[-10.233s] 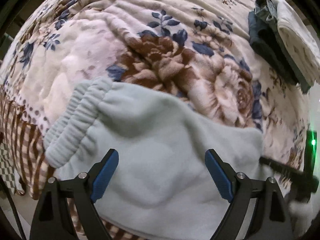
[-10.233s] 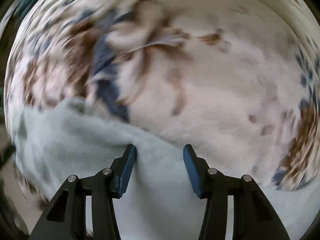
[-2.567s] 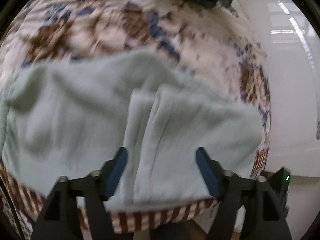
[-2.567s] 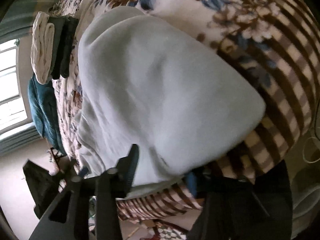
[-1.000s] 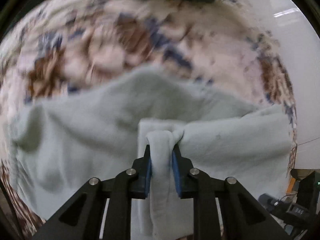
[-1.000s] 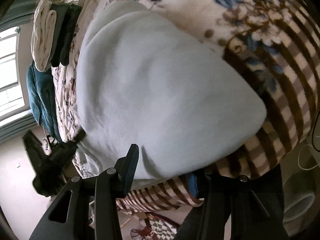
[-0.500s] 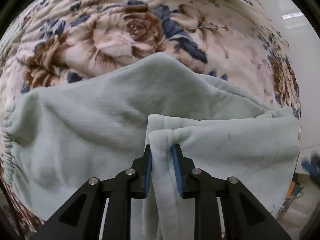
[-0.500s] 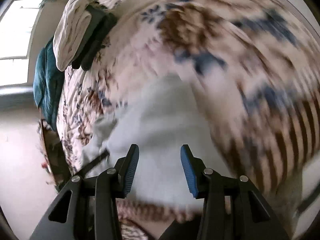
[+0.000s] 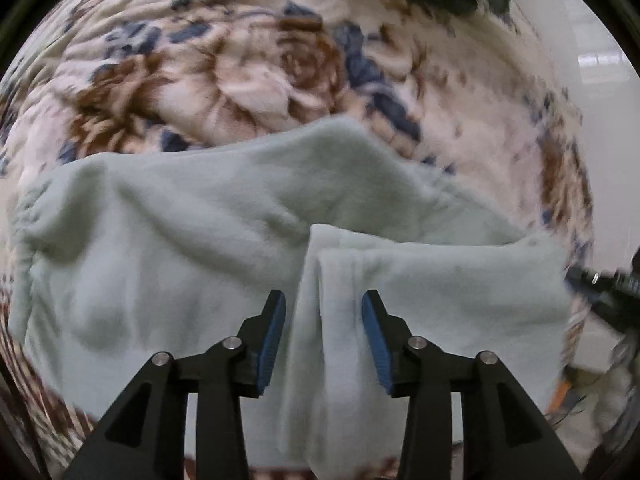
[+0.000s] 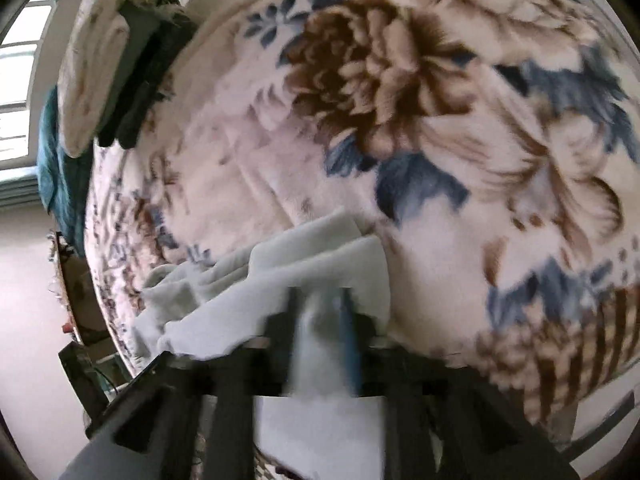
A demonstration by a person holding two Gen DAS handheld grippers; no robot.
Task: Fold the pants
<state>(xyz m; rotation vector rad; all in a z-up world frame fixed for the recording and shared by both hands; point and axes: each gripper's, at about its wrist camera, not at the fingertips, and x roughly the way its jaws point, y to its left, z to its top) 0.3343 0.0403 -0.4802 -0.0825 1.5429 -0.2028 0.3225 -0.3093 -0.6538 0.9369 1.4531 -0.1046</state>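
Across floral bed blanket [image 9: 256, 92], pale pants [image 9: 168, 248] folded, left hand-held gripper [image 9: 323, 332] opening off cuff fold, right hand-held gripper [image 10: 320, 344] opening, blurred, astride fabric.

Both views are lit softly and evenly, with daylight blowing out the bright window [image 10: 18, 92] at the left edge of the right wrist view and pale glare on the glossy white wall [image 9: 600, 60] in the left wrist view. Fisheye bulging bends the cream, brown and blue floral fleece blanket [image 10: 400, 100] inside a black rim. Motion blur smears the right wrist view's black two-finger right gripper [image 10: 320, 320] and the left view's far blanket.
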